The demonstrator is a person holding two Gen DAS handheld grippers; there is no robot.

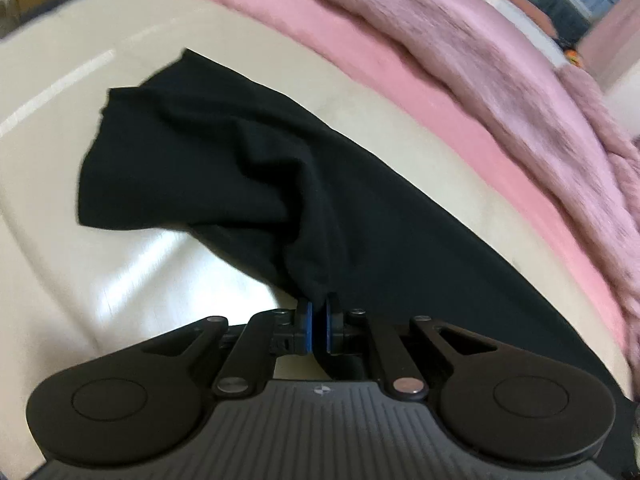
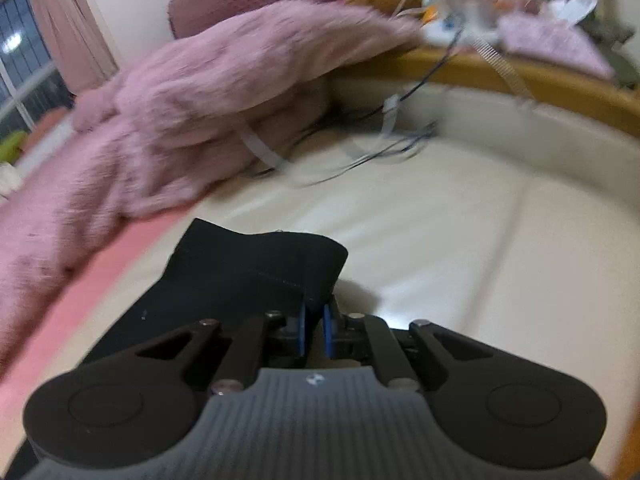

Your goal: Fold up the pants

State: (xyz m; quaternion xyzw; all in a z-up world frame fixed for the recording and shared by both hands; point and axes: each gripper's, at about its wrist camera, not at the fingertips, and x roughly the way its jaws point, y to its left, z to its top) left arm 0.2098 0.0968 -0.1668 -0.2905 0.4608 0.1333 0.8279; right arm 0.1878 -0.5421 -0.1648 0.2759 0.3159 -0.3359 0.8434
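Note:
The black pants point(image 1: 248, 168) lie on a cream mattress point(image 1: 60, 208). My left gripper point(image 1: 318, 312) is shut on a bunched edge of the pants, and the cloth rises from its blue pads and drapes away to the left and right. In the right wrist view my right gripper point(image 2: 315, 314) is shut on the hemmed edge of the black pants point(image 2: 256, 268), which spread flat to the left of it over the mattress point(image 2: 460, 240).
A fluffy pink blanket point(image 1: 500, 60) is heaped along the far side, on a pink sheet point(image 1: 400, 80). It also shows in the right wrist view point(image 2: 180, 112). Loose cables point(image 2: 384, 148) lie near a wooden bed frame point(image 2: 520, 76) with clutter behind it.

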